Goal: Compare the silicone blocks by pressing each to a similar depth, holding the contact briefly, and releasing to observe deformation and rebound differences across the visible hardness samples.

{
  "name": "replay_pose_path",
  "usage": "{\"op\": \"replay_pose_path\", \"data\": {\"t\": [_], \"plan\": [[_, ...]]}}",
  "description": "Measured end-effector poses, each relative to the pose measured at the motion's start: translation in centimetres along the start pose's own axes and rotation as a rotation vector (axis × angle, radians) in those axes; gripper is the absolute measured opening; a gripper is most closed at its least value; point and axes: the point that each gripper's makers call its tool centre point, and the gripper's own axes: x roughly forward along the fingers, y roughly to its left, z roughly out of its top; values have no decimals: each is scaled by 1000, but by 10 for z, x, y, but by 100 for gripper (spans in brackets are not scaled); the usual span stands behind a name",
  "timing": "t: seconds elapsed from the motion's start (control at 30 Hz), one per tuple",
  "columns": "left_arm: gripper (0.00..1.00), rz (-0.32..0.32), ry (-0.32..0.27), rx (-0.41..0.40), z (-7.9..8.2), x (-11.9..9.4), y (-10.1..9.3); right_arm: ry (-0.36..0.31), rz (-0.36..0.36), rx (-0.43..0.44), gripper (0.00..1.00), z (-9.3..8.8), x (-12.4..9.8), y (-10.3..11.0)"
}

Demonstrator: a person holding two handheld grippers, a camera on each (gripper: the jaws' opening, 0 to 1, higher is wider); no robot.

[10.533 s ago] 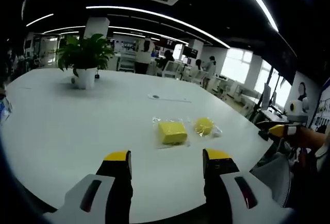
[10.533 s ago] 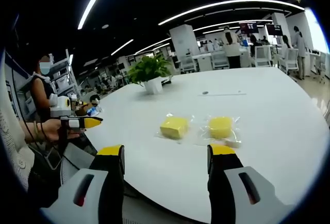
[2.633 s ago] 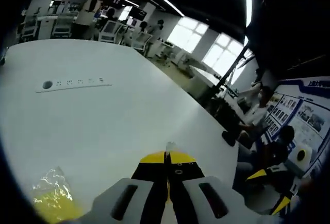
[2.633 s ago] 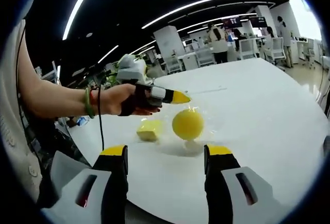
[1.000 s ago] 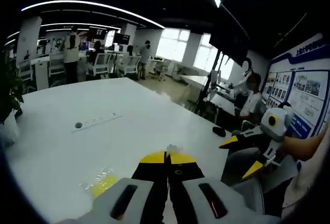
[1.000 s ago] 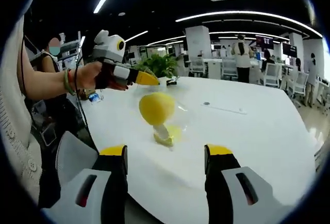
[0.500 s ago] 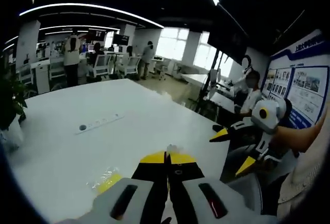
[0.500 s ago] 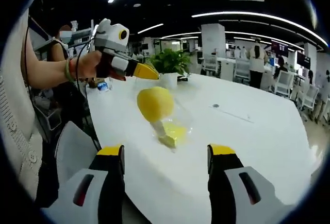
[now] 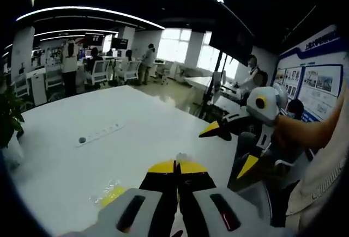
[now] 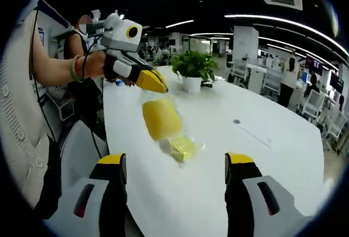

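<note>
Blocks: two yellow silicone samples, each sealed in a clear, crinkly plastic bag.
Raised block (image 10: 161, 118): smooth and rounded, hanging in its bag above the table, just under the left gripper's tips, seen in the right gripper view.
Flat block (image 10: 181, 147): squarish and chunky, lying in its bag on the table right below the raised one; in the left gripper view it peeks out as a yellow patch (image 9: 112, 195) beside the gripper body.
Left gripper (image 10: 158, 86): held in a hand (image 10: 97, 64) – its yellow-tipped jaws are pressed together, pinching a wisp of clear bag plastic (image 9: 180, 157) between the tips.
Right gripper (image 10: 177, 167): yellow-capped jaws spread wide, nothing between them, hovering short of the blocks.
Table (image 10: 256, 150): large, glossy white, rounded edge.
Plant (image 10: 192, 67): one leafy green plant in a white pot, farther back on the table.
Strip (image 9: 100, 133): a thin flat strip with a round dark spot at one end, on the tabletop – I cannot tell what it is.
</note>
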Motion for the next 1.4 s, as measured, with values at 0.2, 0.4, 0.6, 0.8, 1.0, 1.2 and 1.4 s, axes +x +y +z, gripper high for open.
{"op": "replay_pose_path", "data": {"t": [0.2,0.4,0.6,0.8,1.0,1.2,1.4], "plan": [[0,-23,11,7,0,2,-8,79,100,-101,67,7,14,4],[0,-36,13,22,2,1,-13,98,135,-145,68,17,27,2],[0,-48,13,27,2,1,-15,116,183,-180,67,23,43,7],[0,-52,10,36,5,2,-15,124,231,-203,66,25,59,15],[0,-66,14,42,6,4,-17,111,265,-211,64,30,73,23],[0,-90,13,51,9,7,-23,144,298,-228,60,24,82,28],[0,-102,16,62,10,8,-25,160,311,-226,59,23,89,28]]}}
